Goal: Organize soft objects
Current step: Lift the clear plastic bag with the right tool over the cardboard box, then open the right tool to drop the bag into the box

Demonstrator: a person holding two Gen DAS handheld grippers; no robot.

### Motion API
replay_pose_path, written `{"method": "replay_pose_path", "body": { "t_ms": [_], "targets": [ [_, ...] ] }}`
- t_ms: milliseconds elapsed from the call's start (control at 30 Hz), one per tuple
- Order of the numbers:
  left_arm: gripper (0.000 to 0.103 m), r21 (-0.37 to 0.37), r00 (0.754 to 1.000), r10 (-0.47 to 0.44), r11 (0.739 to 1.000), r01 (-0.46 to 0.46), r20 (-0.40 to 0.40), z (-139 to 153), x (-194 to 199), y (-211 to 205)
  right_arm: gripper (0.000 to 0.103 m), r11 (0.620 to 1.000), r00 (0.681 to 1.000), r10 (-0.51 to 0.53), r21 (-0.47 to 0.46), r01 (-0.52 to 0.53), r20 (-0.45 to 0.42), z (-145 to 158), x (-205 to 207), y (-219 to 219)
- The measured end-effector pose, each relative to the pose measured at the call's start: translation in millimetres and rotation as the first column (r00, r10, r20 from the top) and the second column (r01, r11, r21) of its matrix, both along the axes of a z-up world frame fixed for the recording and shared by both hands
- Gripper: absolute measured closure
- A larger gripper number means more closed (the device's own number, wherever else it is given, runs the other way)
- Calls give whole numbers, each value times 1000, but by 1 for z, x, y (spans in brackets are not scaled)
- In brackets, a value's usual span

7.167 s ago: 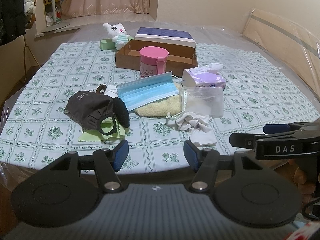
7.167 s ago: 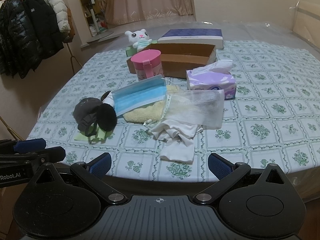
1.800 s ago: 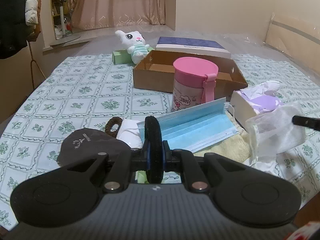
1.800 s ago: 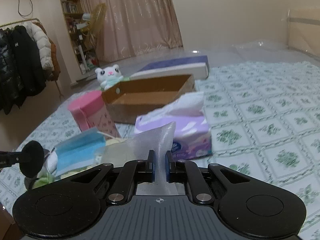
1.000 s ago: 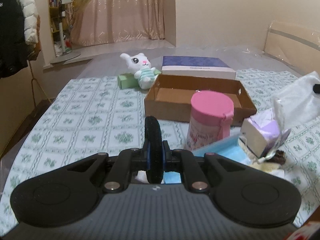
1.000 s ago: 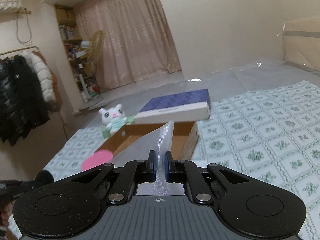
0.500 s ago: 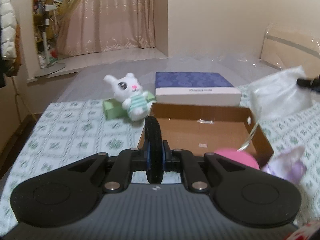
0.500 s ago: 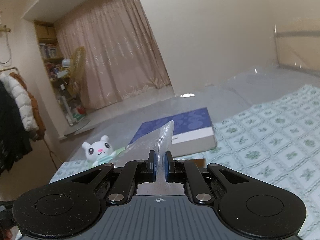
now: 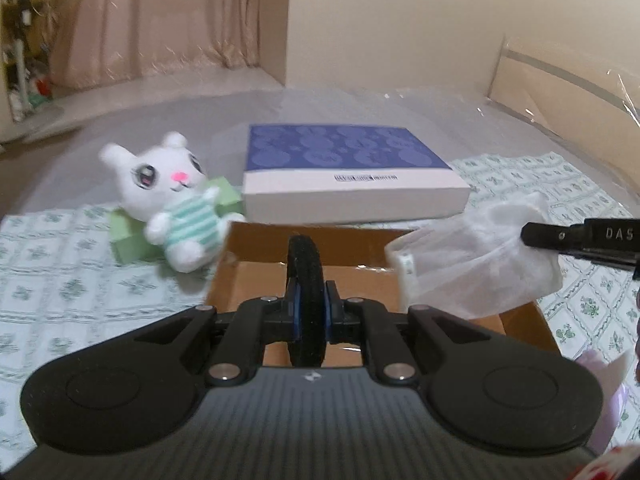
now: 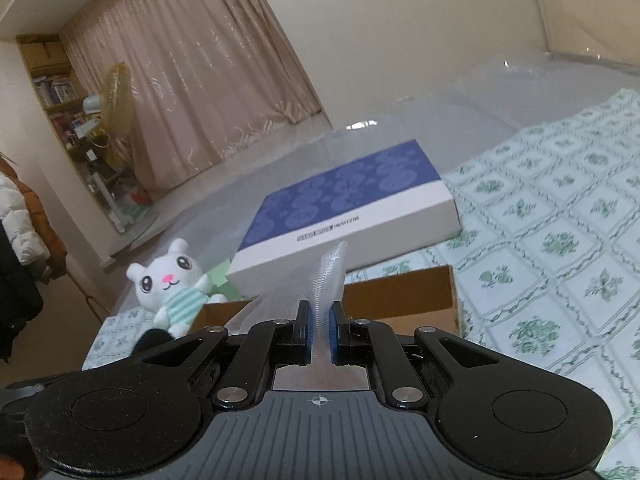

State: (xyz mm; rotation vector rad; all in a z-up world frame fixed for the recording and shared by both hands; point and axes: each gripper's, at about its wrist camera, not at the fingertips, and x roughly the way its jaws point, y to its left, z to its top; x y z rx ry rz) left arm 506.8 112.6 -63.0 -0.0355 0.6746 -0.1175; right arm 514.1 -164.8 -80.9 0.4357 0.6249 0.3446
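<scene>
My left gripper point(image 9: 307, 312) is shut on a black round soft pad point(image 9: 306, 268) that stands edge-on between its fingers. It hangs over the near wall of an open cardboard box point(image 9: 256, 280). From the right, my right gripper point(image 9: 530, 237) reaches in, shut on a white mesh bag point(image 9: 476, 268) that hangs over the box's right half. In the right wrist view the right gripper point(image 10: 320, 336) pinches a fold of the mesh bag point(image 10: 328, 276) above the cardboard box point(image 10: 400, 296). The black pad point(image 10: 154, 338) shows at the lower left.
A white bunny plush point(image 9: 172, 200) leans on a green block point(image 9: 132, 236) left of the box. A flat blue-and-white box point(image 9: 348, 172) lies just behind it. A purple tissue pack point(image 9: 600, 376) shows at the lower right. The green-patterned cloth point(image 10: 560, 248) covers the surface.
Both grippers have travelled forward over the table with their loads and now hang over the cardboard box. The pink cup and blue mask have dropped out of view.
</scene>
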Motion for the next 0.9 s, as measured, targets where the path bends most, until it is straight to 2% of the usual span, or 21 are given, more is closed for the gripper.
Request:
{"method": "replay_pose_path", "body": {
  "t_ms": [200, 233, 300, 333, 367, 433, 533, 700, 900],
  "targets": [
    [92, -9, 998, -34, 999, 34, -45, -22, 27, -9, 94, 1000, 999, 5, 26, -3, -54, -19, 13, 2],
    [90, -23, 998, -48, 999, 47, -51, -24, 29, -10, 94, 999, 998, 16, 35, -14, -61, -22, 15, 2],
    [76, -29, 996, -61, 998, 59, -64, -28, 32, -12, 90, 998, 994, 56, -3, -57, -92, -27, 20, 8],
    [69, -18, 996, -59, 998, 58, -68, -31, 32, -13, 77, 996, 991, 75, -46, -81, -113, -29, 22, 13],
    [68, -3, 996, -55, 998, 55, -71, -32, 33, -14, 57, 991, 988, 85, -91, -97, -127, -33, 23, 18],
    [68, 18, 996, -53, 998, 55, -78, -33, 31, -14, 49, 983, 988, 106, -137, -121, -109, -37, 20, 23],
    [68, 32, 995, -41, 999, 44, -88, -34, 27, -10, 47, 969, 987, 128, -198, -146, -101, -39, 12, 30],
    [68, 34, 995, -13, 999, 16, -96, -30, 17, -2, 45, 968, 985, 139, -195, -157, -103, -36, 3, 30],
    [68, 29, 996, 17, 999, -15, -87, -17, -3, 5, 44, 970, 985, 146, -182, -160, -87, -17, -11, 27]
  ]
}}
